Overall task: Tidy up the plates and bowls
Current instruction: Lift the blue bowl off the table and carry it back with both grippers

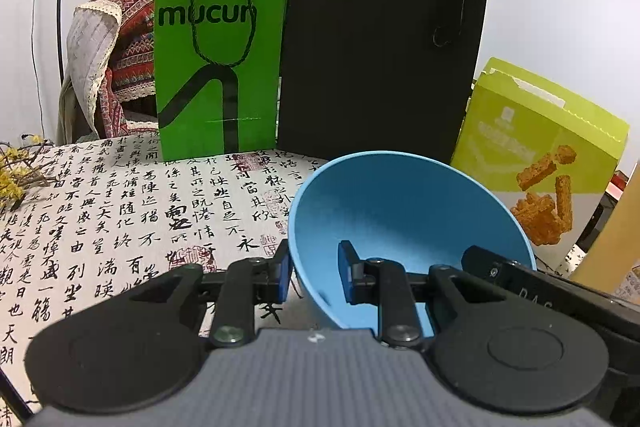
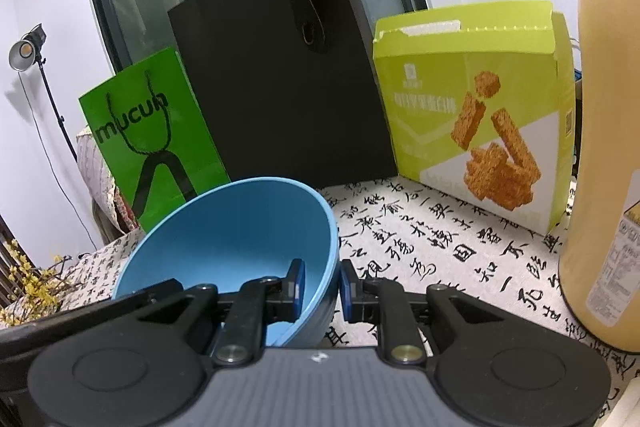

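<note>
Both grippers pinched one blue bowl (image 1: 400, 219) over the table (image 1: 120, 211). The left gripper (image 1: 312, 273) squeezed its left rim, the right gripper (image 2: 322, 291) its right rim. The bowl was tipped.

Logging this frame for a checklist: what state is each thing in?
Blue bowl: tilted, gripped at opposite rims.
Left gripper: shut on the bowl's rim.
Right gripper: shut on the bowl's rim.
Green bag: upright.
Black bag: upright.
Snack box: upright, top flap open.
</note>
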The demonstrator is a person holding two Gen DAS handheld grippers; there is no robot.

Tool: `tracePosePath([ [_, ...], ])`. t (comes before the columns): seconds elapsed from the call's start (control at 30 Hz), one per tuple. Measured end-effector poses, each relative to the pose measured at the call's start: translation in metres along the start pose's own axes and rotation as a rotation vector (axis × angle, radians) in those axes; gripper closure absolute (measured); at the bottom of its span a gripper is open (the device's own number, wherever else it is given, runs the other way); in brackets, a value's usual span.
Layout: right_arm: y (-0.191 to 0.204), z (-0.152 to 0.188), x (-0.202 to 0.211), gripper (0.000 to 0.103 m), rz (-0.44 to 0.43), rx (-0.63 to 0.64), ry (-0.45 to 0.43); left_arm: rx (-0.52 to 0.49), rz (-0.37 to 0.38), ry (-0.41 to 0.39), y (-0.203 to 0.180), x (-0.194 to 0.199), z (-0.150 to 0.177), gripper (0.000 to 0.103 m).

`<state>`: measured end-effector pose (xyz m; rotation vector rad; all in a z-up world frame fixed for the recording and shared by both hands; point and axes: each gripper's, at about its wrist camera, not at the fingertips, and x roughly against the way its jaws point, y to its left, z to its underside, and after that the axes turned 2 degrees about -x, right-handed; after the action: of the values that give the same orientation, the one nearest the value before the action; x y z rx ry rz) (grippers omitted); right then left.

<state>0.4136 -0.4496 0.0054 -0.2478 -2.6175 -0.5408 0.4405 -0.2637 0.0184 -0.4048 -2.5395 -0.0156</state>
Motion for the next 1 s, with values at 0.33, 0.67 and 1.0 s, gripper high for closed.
tracePosePath([
  [0.33,0.015,-0.001,0.031,0.085,-0.001,0.023,-0.028,0.003,0.000,-0.026,0.004,0.037,-0.007,0.079],
  [0.67,0.026,0.002,0.064,0.085,-0.012,0.017,-0.044,0.009,0.002,-0.045,0.009,0.073,-0.008,0.079],
  [1.0,0.039,0.004,0.093,0.085,-0.025,0.019,-0.056,0.016,-0.004,-0.052,0.016,0.101,-0.004,0.079],
])
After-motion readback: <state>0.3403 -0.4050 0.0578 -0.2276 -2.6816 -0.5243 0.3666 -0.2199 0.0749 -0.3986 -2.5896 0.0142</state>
